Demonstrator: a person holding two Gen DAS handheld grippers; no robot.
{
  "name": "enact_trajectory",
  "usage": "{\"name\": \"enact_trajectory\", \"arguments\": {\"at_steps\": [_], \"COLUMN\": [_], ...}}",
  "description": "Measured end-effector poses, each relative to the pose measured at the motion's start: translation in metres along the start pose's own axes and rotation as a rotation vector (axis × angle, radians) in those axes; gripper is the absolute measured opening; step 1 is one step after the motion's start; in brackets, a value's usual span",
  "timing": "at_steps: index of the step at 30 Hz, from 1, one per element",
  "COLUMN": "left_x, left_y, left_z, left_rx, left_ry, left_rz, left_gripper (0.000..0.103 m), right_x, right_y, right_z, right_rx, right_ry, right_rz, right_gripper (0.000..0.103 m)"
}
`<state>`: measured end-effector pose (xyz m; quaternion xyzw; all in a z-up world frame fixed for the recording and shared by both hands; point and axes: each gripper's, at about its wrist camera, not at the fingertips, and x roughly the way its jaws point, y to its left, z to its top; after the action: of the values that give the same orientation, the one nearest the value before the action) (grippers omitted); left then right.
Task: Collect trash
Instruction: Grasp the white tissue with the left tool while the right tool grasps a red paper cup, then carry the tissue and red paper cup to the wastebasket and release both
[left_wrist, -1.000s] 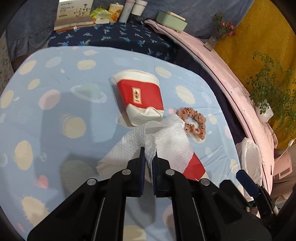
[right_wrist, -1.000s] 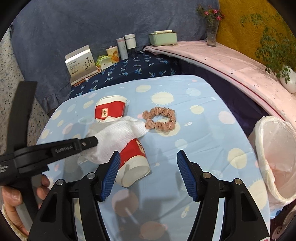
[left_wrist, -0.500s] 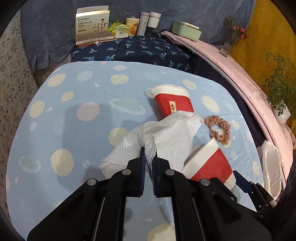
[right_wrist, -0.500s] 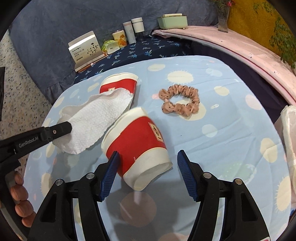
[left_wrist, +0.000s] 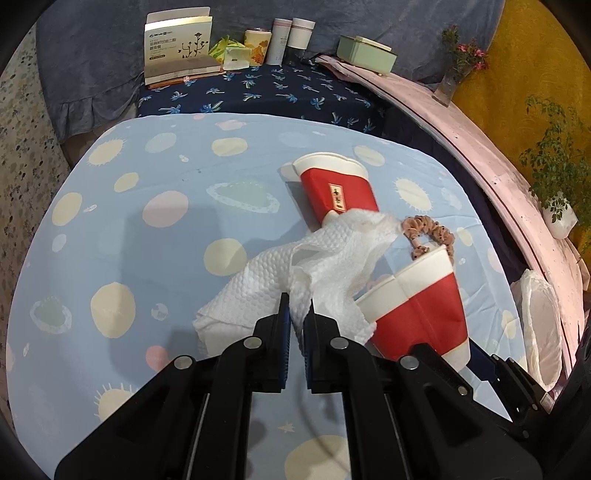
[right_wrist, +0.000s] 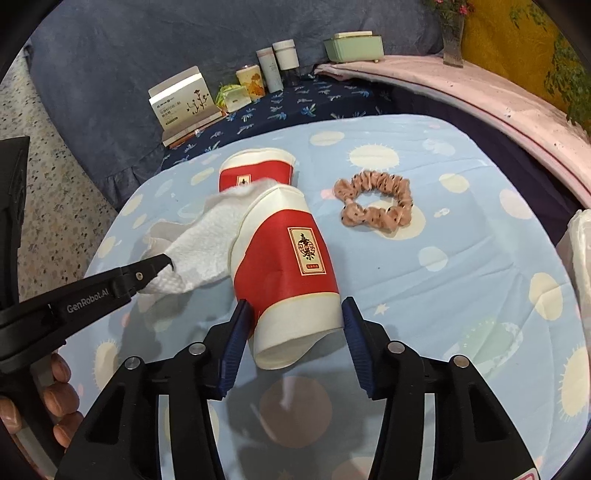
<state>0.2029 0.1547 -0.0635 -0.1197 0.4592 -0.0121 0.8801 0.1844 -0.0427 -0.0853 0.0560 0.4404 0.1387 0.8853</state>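
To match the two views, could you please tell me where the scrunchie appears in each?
Left wrist: scrunchie at centre right, partly hidden behind the near cup's rim.
Right wrist: scrunchie above centre, right of that cup, fully visible.
Shared landmark: green box at the back.

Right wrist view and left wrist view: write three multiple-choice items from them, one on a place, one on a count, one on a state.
1. Where does the scrunchie lie?
A. on the blue cloth
B. inside a cup
C. on the floor

2. How many red paper cups are there?
A. one
B. two
C. three

3. What are the left tongs doing?
A. standing wide open
B. shut on the paper towel
C. shut on the scrunchie

Key:
1 A, it lies flat on the cloth, right of the cups.
2 B, there is a near cup and a far cup.
3 B, a fold of the white towel is pinched between the tongs.
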Motion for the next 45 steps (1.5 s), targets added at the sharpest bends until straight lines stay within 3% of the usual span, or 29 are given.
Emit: {"name": "enact_trajectory", "arguments": {"at_steps": [18, 31, 45], "left_x": [-0.049, -0.072, -0.056], "left_y": [-0.103, -0.22, -0.333], "left_z": [0.0, -0.009, -0.037], "left_rx": [0.163, 0.334, 0.476], "left_ry": [-0.079, -0.107, -0.043], "left_rz": [-0.083, -0.205, -0.302], "left_gripper": [0.006, 0.006, 0.006], "right_x": [-0.106, -0.19, -0.239], "right_y": [-0.061, -0.157, -0.255], "right_z": [0.009, -0.006, -0.042], "right_rx": [0.091, 0.24, 0.418], "right_ry": [-0.213, -0.365, -0.433], "right_rz": [-0.059, -0.19, -0.339], "right_gripper": [0.047, 0.047, 0.047]}}
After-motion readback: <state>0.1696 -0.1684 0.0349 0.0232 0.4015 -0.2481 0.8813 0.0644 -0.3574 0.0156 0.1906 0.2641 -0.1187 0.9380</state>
